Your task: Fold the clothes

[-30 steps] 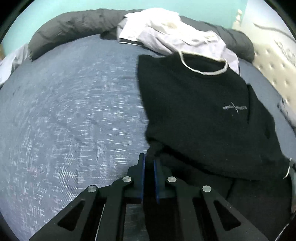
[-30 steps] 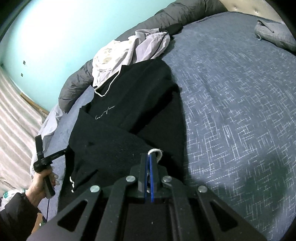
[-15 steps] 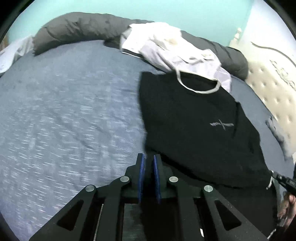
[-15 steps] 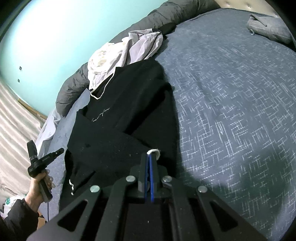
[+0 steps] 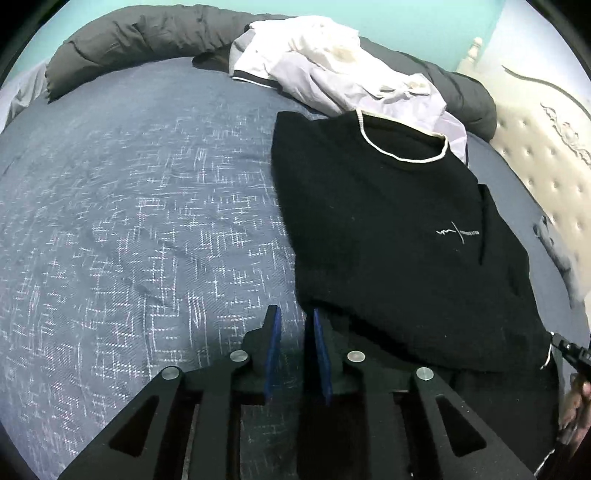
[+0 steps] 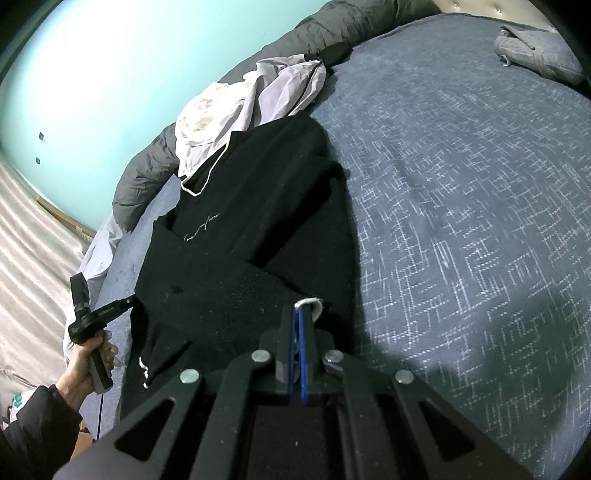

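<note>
A black sweater (image 5: 391, 229) with a white-trimmed neck lies on the blue bedspread (image 5: 140, 221), one sleeve folded across its body. My left gripper (image 5: 295, 317) sits at the sweater's lower left edge, jaws slightly apart with bedspread showing between them, holding nothing. In the right wrist view the sweater (image 6: 251, 229) stretches away from me. My right gripper (image 6: 298, 310) is shut on the white-trimmed cuff (image 6: 312, 304) of the folded sleeve. The left gripper also shows there (image 6: 127, 302), at the sweater's far edge.
A pile of pale lilac and white clothes (image 5: 332, 70) lies beyond the sweater's neck against a rolled grey duvet (image 5: 147, 33). A padded cream headboard (image 5: 546, 173) is at the right. A folded grey garment (image 6: 535, 51) lies at the far right in the right wrist view.
My left gripper has opened slightly and let go of the sweater's edge, which now lies flat. My right gripper stays shut on the cuff, hardly moved.
</note>
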